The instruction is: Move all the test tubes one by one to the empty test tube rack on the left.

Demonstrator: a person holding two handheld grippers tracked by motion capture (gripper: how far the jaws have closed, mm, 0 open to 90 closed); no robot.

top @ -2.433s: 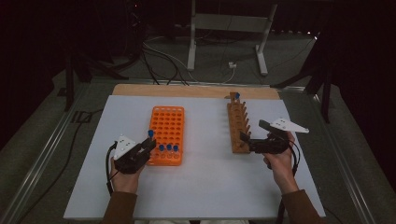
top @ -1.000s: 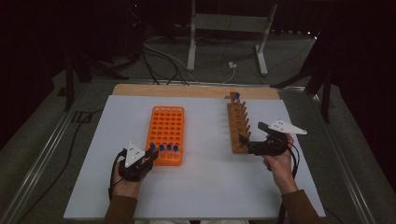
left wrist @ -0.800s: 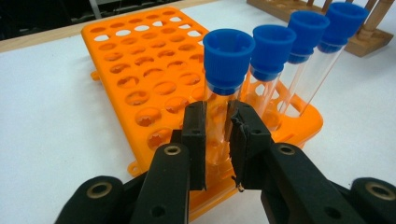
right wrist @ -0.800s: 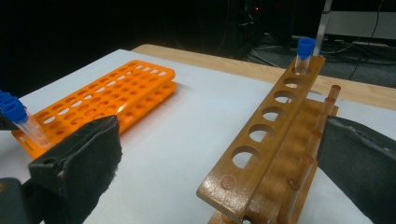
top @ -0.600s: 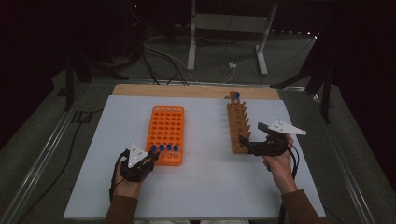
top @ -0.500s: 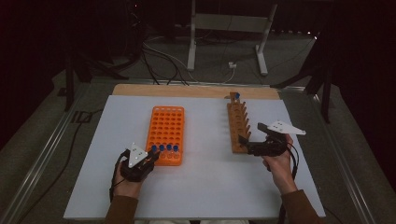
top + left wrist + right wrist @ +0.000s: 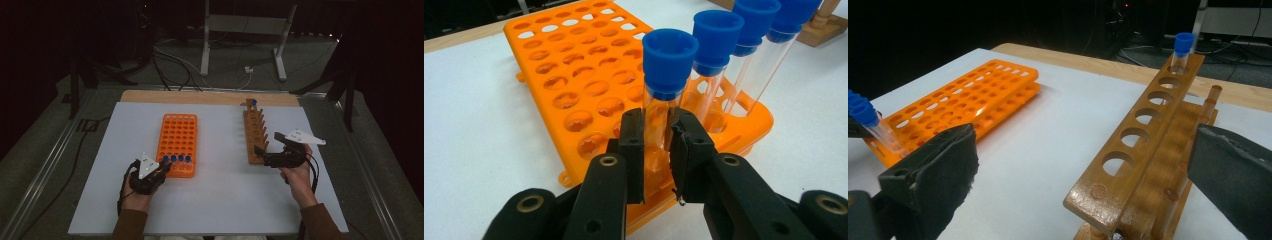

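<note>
Since approx. 2 s ago the left hand-held gripper [image 7: 162, 169] has been drawn a little nearer the person, at the near-left corner of the orange rack [image 7: 178, 135]; the right hand-held gripper [image 7: 261, 151] has been kept in place. In the left gripper view the jaws are clamped on the glass of the nearest blue-capped tube [image 7: 665, 87], seated in its hole, w/ three more tubes [image 7: 744, 55] lined up beyond it. The right hand-held gripper is held wide, nothing grasped, w/ the near end of the wooden rack [image 7: 1143, 145] between its jaws. One tube [image 7: 1182, 47] is already seated at that rack's far end. Judged progress: early; one transferred, four left, five wooden holes free.
</note>
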